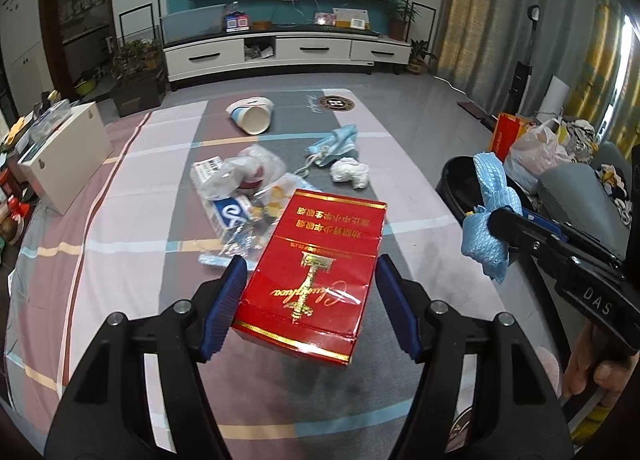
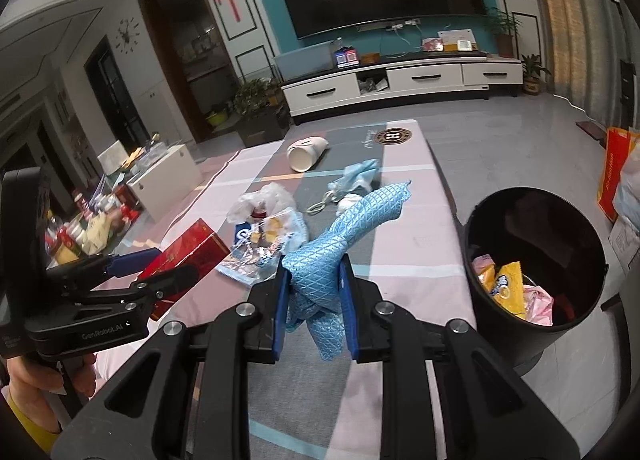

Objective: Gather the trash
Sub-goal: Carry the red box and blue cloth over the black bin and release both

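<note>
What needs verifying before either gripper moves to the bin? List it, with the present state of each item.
1. Right gripper shut on the blue cloth: ok, pads pinch it.
2. Left gripper holds the red box: cannot tell; one pad touches, the other shows a gap.
3. Black bin open and has room: ok, wrappers only at the bottom.
4. Bin beside the table, near the right gripper: ok.
5. Cloth clear of other trash: ok, it hangs free.
6. Table trash all collected: not ok; paper cup and plastic wrappers remain.
</note>
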A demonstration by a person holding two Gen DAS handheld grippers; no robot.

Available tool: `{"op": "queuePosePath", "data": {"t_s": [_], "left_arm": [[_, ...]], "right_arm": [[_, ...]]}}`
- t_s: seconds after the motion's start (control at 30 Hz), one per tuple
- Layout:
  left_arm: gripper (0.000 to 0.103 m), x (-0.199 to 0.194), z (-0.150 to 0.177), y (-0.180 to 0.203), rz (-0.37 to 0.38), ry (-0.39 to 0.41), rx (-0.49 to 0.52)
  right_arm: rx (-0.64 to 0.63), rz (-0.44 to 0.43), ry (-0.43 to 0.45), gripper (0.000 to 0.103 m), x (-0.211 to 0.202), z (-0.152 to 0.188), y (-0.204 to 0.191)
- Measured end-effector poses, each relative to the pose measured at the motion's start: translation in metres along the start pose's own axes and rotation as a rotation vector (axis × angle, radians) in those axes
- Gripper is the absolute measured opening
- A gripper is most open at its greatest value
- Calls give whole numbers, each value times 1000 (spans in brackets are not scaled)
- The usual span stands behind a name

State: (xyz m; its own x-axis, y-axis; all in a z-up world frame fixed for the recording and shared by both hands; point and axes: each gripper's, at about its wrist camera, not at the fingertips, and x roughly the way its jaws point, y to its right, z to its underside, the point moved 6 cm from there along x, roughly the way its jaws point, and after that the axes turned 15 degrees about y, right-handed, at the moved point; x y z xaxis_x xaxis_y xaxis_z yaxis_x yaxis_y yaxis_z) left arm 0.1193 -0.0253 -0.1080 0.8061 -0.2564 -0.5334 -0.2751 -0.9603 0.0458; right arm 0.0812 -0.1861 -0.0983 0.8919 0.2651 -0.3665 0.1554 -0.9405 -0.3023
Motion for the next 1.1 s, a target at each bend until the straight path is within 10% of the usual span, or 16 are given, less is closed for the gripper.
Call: {"op": "queuePosePath", "data": {"t_s": [1.1], "left_arm": [[67, 121, -21, 208, 355, -67, 217]], "right_arm": [[297, 318, 81, 25, -35, 19, 200]]}}
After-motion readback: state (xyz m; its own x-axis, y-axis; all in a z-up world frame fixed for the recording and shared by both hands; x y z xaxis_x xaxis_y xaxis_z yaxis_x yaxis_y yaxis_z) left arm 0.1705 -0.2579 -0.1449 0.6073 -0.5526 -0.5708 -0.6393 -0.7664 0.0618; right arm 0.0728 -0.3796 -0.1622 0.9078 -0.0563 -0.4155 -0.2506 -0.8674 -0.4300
